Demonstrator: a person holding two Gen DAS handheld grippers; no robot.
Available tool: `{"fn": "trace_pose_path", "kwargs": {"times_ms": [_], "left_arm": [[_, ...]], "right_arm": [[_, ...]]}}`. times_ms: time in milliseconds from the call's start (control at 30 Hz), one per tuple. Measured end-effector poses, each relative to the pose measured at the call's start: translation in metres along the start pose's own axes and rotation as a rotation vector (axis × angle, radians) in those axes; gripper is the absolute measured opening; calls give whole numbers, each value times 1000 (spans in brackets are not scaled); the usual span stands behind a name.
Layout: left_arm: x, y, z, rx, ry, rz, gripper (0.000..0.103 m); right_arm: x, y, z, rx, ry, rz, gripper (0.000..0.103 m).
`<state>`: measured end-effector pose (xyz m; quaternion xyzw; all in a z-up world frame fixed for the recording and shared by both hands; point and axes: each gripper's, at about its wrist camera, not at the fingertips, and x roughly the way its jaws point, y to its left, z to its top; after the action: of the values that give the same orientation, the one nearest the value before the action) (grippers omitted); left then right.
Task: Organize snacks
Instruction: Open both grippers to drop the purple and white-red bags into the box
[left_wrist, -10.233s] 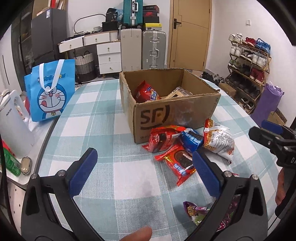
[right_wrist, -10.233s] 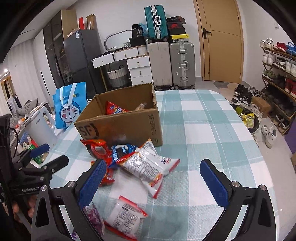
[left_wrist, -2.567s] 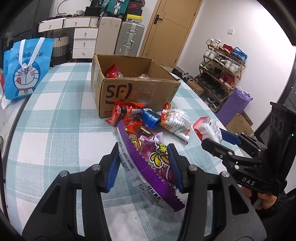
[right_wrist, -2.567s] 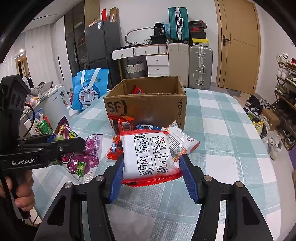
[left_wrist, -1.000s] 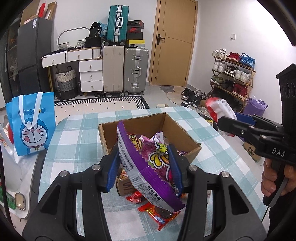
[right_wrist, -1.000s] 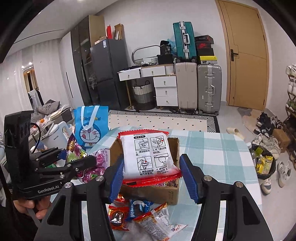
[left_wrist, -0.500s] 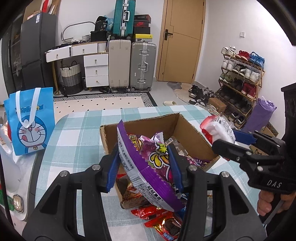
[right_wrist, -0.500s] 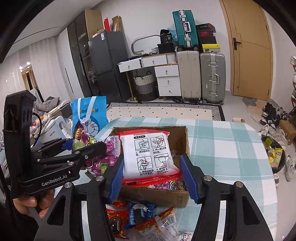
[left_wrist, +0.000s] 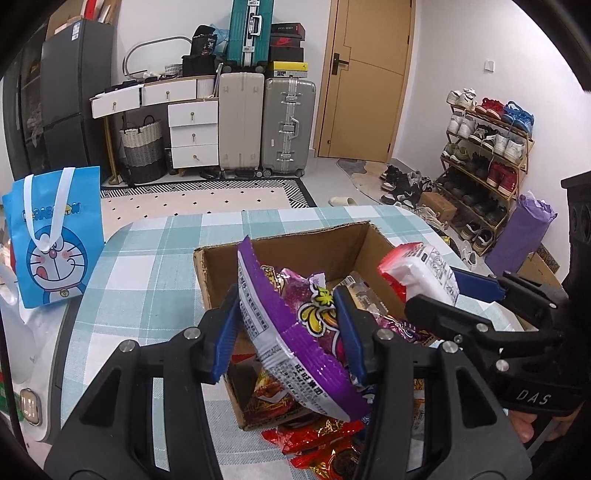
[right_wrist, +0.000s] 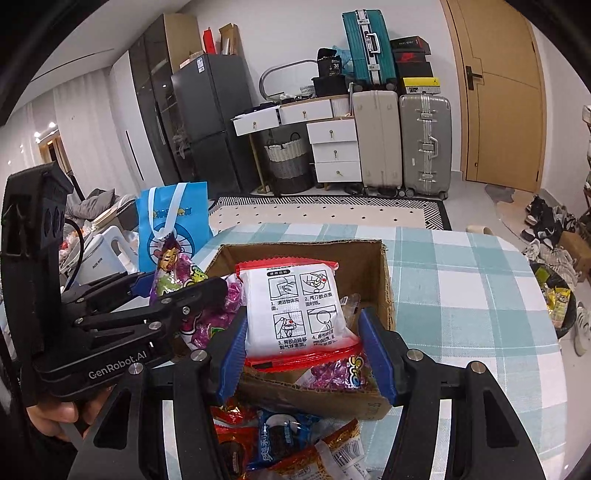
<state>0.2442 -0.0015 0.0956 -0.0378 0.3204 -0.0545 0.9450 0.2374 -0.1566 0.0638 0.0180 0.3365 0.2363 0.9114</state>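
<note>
The left gripper (left_wrist: 288, 325) pinches a purple snack bag (left_wrist: 295, 332) and the right gripper (right_wrist: 303, 350) a white packet (right_wrist: 299, 310) over the cardboard box (right_wrist: 384, 280), already part-filled, while several packets (right_wrist: 280, 446) remain on the bench (right_wrist: 461, 295).

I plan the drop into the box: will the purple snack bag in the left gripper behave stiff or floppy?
Probably floppy: the purple snack bag bows between the left gripper's fingers. Its glossy film may slip. It looks light and should fall limply into the cardboard box.

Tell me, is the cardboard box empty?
No, the cardboard box already holds snack packets, like the shiny purple candy bag lying inside its near corner.
</note>
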Motion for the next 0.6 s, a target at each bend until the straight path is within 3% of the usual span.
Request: {"fn": "trace_pose_path", "kwargs": {"times_ms": [300, 500, 567, 600], "left_arm": [[28, 12, -4, -27, 28, 0, 46], [26, 15, -2, -31, 33, 18, 47], [25, 15, -4, -18, 44, 30, 53], [21, 14, -3, -13, 43, 36, 61]], "right_arm": [[10, -2, 0, 10, 14, -8, 60], [4, -4, -3, 7, 5, -27, 67], [-1, -6, -5, 12, -4, -30, 72], [-3, -8, -6, 13, -5, -35, 75]]}}
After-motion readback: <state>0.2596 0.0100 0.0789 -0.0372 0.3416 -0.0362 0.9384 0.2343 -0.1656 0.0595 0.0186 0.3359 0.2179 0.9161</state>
